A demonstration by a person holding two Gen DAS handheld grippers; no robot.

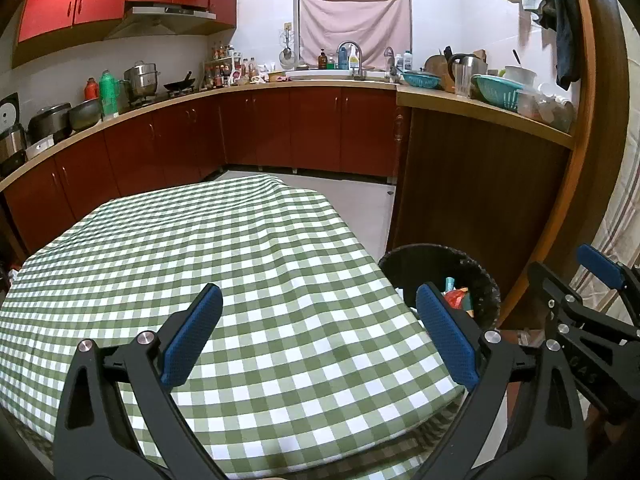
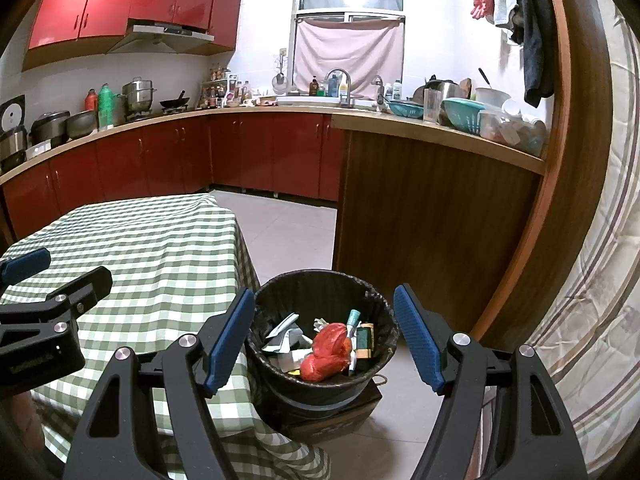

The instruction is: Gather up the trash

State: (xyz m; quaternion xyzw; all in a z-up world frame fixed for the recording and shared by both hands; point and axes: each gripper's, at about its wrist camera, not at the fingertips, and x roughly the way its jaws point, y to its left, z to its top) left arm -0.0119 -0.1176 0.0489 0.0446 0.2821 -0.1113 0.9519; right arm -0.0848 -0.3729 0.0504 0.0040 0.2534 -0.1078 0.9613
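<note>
A black-lined trash bin (image 2: 376,308) stands on a low box on the floor right of the table; it also shows in the left wrist view (image 1: 486,280). It holds a red plastic bag (image 2: 326,352), crumpled paper (image 2: 286,330), a green pack (image 2: 363,338) and other scraps. My right gripper (image 2: 324,340) is open and empty, held above the bin. My left gripper (image 1: 318,332) is open and empty above the green-checked tablecloth (image 1: 240,280). The right gripper shows at the right of the left wrist view (image 1: 568,284). No trash shows on the cloth.
A wooden counter side panel (image 2: 420,220) stands just behind the bin. Red cabinets (image 1: 260,128) and a cluttered counter run along the far wall. A striped curtain (image 2: 592,320) hangs at the right. Tiled floor (image 2: 288,232) lies between table and cabinets.
</note>
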